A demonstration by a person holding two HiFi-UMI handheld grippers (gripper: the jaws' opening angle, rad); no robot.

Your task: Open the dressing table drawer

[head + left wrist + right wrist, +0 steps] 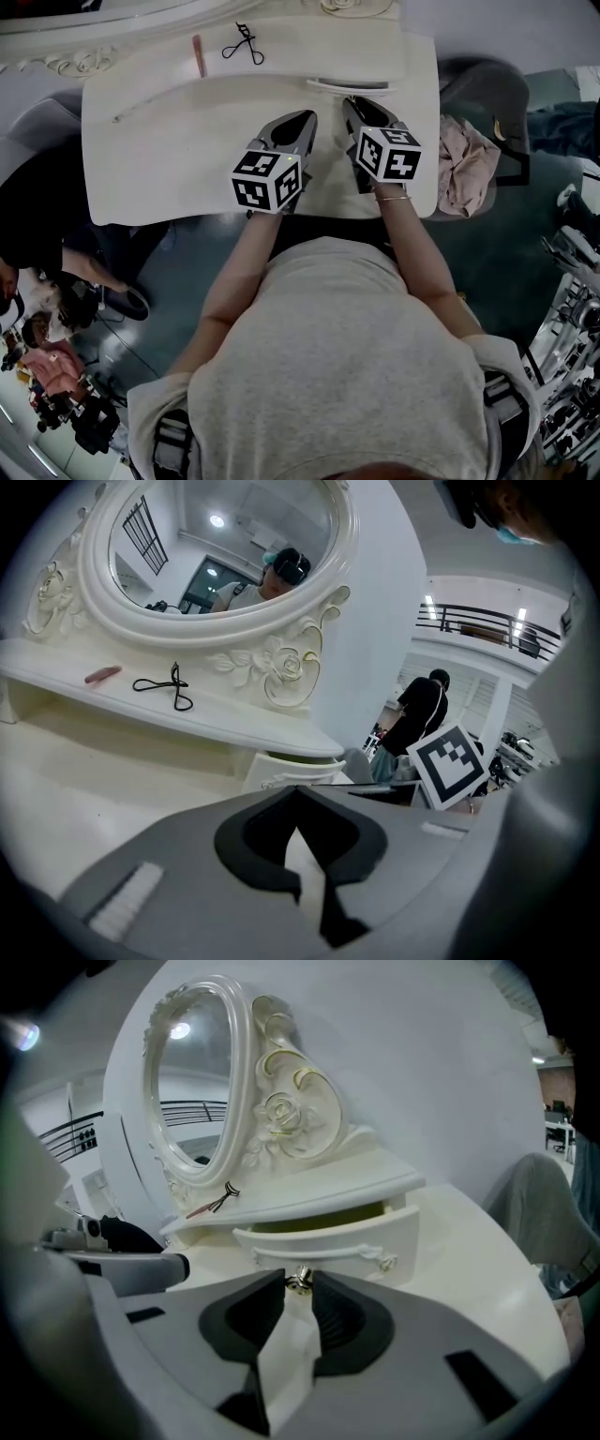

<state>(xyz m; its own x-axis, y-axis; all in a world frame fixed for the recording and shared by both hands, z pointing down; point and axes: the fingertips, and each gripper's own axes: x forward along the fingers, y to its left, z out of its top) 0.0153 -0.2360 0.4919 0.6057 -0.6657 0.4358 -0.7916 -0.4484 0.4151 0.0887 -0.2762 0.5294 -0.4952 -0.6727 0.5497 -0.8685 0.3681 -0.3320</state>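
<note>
The small white drawer (328,1241) under the mirror shelf stands pulled out a little, with a dark gap above its front. Its metal knob (300,1281) sits right between the fingertips of my right gripper (300,1286), whose jaws stand apart around it without pressing. In the head view the drawer's front (347,86) shows as a curved strip just ahead of my right gripper (352,103). My left gripper (302,120) hovers over the tabletop beside it, its tips together and holding nothing (298,789). From the left gripper view the drawer (292,766) lies ahead.
On the upper shelf lie an eyelash curler (242,44) and a pink stick (198,54). An ornate oval mirror (225,555) rises behind. A chair with pink cloth (464,164) stands right of the table (169,141); a person (37,206) sits at the left.
</note>
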